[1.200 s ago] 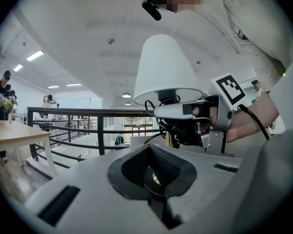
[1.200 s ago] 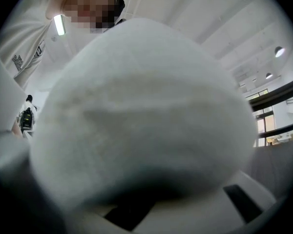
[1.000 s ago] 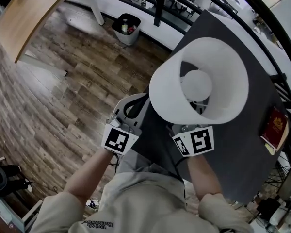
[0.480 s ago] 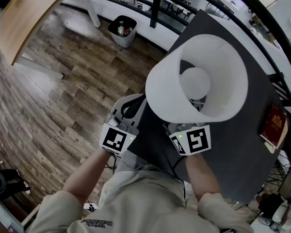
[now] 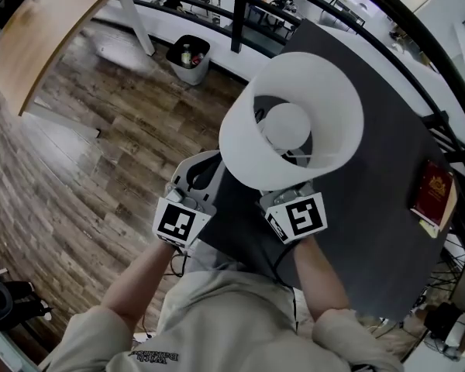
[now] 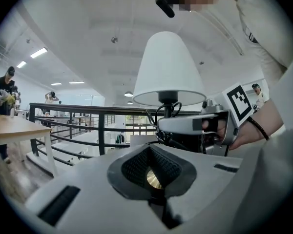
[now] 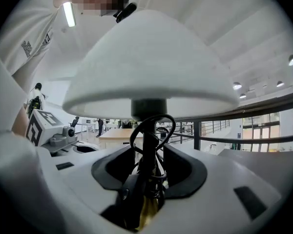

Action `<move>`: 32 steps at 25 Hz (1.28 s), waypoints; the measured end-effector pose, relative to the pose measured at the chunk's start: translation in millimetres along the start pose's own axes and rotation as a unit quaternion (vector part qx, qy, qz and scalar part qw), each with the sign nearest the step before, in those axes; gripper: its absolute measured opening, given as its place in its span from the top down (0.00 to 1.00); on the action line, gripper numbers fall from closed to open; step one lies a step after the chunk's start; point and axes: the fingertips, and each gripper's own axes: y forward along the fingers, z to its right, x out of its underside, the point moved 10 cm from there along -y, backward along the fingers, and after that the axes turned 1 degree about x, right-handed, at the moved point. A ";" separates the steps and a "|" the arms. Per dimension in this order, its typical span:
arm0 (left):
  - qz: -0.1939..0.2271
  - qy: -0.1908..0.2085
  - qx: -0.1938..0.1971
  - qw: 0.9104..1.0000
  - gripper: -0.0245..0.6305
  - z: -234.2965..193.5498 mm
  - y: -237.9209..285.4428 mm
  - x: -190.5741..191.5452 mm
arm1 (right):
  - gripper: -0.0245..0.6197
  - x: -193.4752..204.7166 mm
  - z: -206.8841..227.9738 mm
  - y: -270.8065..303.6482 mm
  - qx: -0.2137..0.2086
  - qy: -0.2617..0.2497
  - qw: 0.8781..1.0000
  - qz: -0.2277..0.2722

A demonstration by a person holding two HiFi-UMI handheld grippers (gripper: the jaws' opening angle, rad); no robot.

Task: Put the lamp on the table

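Observation:
The lamp (image 5: 292, 122) has a white cone shade, a round bulb and a dark stem with a looped cord (image 7: 149, 130). It stands upright over the near left part of the dark grey table (image 5: 372, 231); its base is hidden. My right gripper (image 7: 149, 174) reaches in under the shade. Its jaws have just been opening and now stand open, with the stem and cord between the pads and a gap on each side. My left gripper (image 6: 151, 169) is shut on nothing, a little to the left of the lamp (image 6: 169, 69) by the table's edge.
A red booklet (image 5: 430, 196) lies on the table's right side. Black railing (image 5: 240, 10) runs behind the table. On the wood floor to the left stand a bin (image 5: 186, 55) and a light wooden table (image 5: 46, 29). People stand far off (image 6: 2, 89).
The head view has drifted, so everything sits a little further left in the picture. Lamp, table and both grippers keep their places relative to one another.

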 end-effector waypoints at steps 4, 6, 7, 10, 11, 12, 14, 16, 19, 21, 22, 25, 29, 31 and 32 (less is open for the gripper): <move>-0.012 0.007 -0.002 1.000 0.96 5.1 -9.8 -11.9 | 0.71 -2.2 -1.6 -17.1 0.012 -0.001 0.999 -0.032; -0.019 0.005 -0.004 1.000 0.96 8.7 -13.6 -18.1 | 0.71 -3.6 -2.0 -27.4 0.035 -0.013 0.998 -0.047; -0.024 0.000 -0.003 1.000 0.96 11.1 -15.4 -21.2 | 0.72 -4.0 -2.8 -32.7 0.046 -0.020 0.997 -0.053; -0.032 -0.007 0.001 0.999 0.96 20.4 -22.0 -34.5 | 0.72 -6.1 -2.5 -51.0 0.066 -0.006 0.995 -0.073; -0.033 -0.007 0.001 0.999 0.96 23.0 -24.1 -40.1 | 0.72 -7.6 -0.3 -56.8 0.070 0.017 0.994 -0.079; -0.035 -0.008 0.000 0.999 0.96 25.0 -25.8 -45.7 | 0.72 -9.9 2.6 -62.0 0.074 0.042 0.993 -0.082; -0.045 -0.008 0.002 0.999 0.96 29.2 -27.4 -55.3 | 0.72 -17.3 9.6 -72.1 0.085 0.073 0.990 -0.086; -0.058 0.001 0.009 0.998 0.96 35.9 -28.4 -63.4 | 0.73 -26.1 17.4 -83.9 0.096 0.077 0.987 -0.100; -0.069 0.024 0.014 0.997 0.96 43.0 -33.3 -81.1 | 0.75 -42.1 29.8 -101.1 0.112 0.079 0.984 -0.115; -0.073 0.019 0.009 0.997 0.96 40.9 -39.2 -93.1 | 0.78 -56.6 36.6 -109.8 0.124 0.077 0.983 -0.112; -0.074 0.010 0.006 0.997 0.96 39.5 -42.2 -99.0 | 0.80 -65.2 39.1 -114.0 0.130 0.075 0.983 -0.107; -0.070 -0.016 0.001 0.997 0.96 35.9 -49.1 -121.2 | 0.86 -95.8 43.9 -125.2 0.137 0.066 0.985 -0.086; -0.062 -0.042 -0.016 0.997 0.96 34.7 -58.8 -161.1 | 0.89 -141.6 44.7 -140.9 0.137 0.055 0.987 -0.066; -0.054 -0.028 -0.013 0.998 0.96 37.1 -62.1 -182.8 | 0.90 -162.5 43.7 -145.5 0.134 0.047 0.988 -0.055; -0.050 -0.016 -0.006 0.999 0.96 40.2 -63.9 -193.4 | 0.90 -172.7 42.0 -147.3 0.133 0.041 0.989 -0.048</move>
